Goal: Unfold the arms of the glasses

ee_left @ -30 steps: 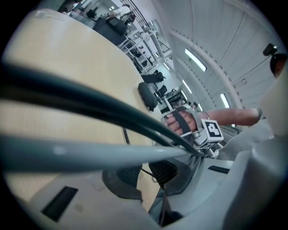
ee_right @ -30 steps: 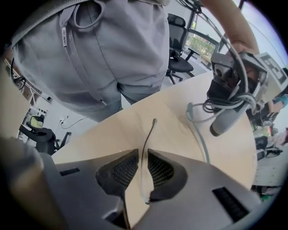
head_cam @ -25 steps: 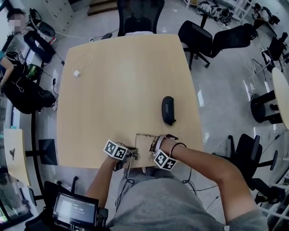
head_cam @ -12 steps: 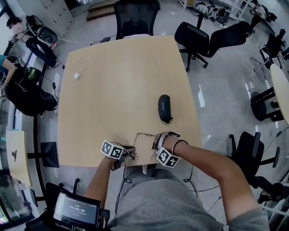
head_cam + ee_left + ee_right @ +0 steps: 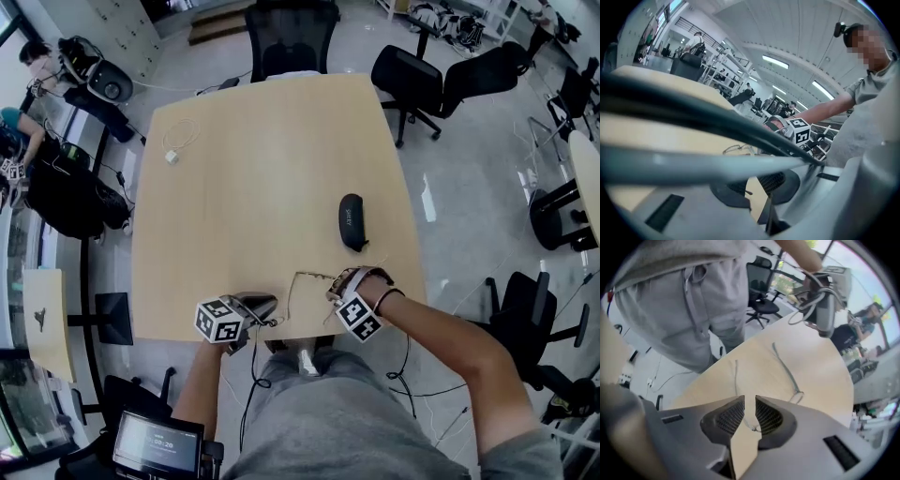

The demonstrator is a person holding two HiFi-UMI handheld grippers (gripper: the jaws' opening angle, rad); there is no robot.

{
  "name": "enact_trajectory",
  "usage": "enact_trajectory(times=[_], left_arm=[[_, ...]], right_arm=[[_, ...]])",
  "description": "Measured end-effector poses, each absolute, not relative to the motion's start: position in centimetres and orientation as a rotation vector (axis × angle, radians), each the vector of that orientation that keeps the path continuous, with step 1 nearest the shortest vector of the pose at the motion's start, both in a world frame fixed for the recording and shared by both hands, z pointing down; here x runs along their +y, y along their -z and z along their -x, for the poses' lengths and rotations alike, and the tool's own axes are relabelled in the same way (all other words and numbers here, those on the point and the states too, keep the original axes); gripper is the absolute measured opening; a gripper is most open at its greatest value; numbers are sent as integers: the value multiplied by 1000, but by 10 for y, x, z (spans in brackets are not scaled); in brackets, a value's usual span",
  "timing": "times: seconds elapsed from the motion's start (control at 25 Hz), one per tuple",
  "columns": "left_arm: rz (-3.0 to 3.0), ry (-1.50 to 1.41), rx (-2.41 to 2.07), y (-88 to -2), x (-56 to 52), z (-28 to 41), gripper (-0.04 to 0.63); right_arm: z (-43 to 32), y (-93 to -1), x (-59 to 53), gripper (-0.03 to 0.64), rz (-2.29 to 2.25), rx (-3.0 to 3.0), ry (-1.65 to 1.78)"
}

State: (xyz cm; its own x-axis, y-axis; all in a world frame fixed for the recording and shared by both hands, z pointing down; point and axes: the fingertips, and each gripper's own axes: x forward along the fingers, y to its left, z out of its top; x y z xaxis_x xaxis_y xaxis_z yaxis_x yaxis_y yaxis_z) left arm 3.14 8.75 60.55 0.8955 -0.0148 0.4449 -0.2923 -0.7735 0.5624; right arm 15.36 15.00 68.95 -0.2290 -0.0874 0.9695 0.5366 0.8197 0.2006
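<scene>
Thin wire-framed glasses (image 5: pixel 305 278) are at the near edge of the wooden table (image 5: pixel 262 169). My right gripper (image 5: pixel 336 284) points steeply down at their right end. In the right gripper view its jaws (image 5: pixel 750 404) have just been closing and pinch the thin frame by the hinge, while one arm (image 5: pixel 786 371) stretches away over the table. My left gripper (image 5: pixel 265 302) hovers to the left of the glasses, apart from them. Its jaws (image 5: pixel 757 187) stand slightly apart with nothing between them, and the glasses (image 5: pixel 738 150) lie beyond.
A black glasses case (image 5: pixel 352 222) lies on the table beyond my right hand. A white cable with a plug (image 5: pixel 178 142) sits at the far left. Black office chairs (image 5: pixel 291 33) (image 5: pixel 412 80) stand around the far side. My lap is right below the table edge.
The left gripper has come off the glasses, risen and drawn back to the left. The right gripper has lifted a little and rolled, staying on the glasses.
</scene>
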Motion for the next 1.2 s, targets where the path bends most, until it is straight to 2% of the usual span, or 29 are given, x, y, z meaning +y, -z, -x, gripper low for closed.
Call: enact_trajectory(times=[0.16,0.4,0.56,0.8,1.04,1.2], left_arm=[[-2516,-291,-360,-531,72,-6,21],[-2621,136,-537,-414,77,48,20],[-2776,231,-540,-354,119,69,20],[-3008,232,-524,-285,211,102,20],[-3083,207,-546,-260,283,180,20],[-3082,245,-537,-249,315,204,20]], right_arm=[[-133,-610,103,57,-165,-2006,351],[-124,-411,73,19,-1068,-2545,-103],[-137,-311,121,9,-1447,-2644,-61],[-107,-250,239,8,-1613,-2589,60],[-26,-232,329,8,-1645,-2593,91],[-6,-222,366,8,-1655,-2571,112]])
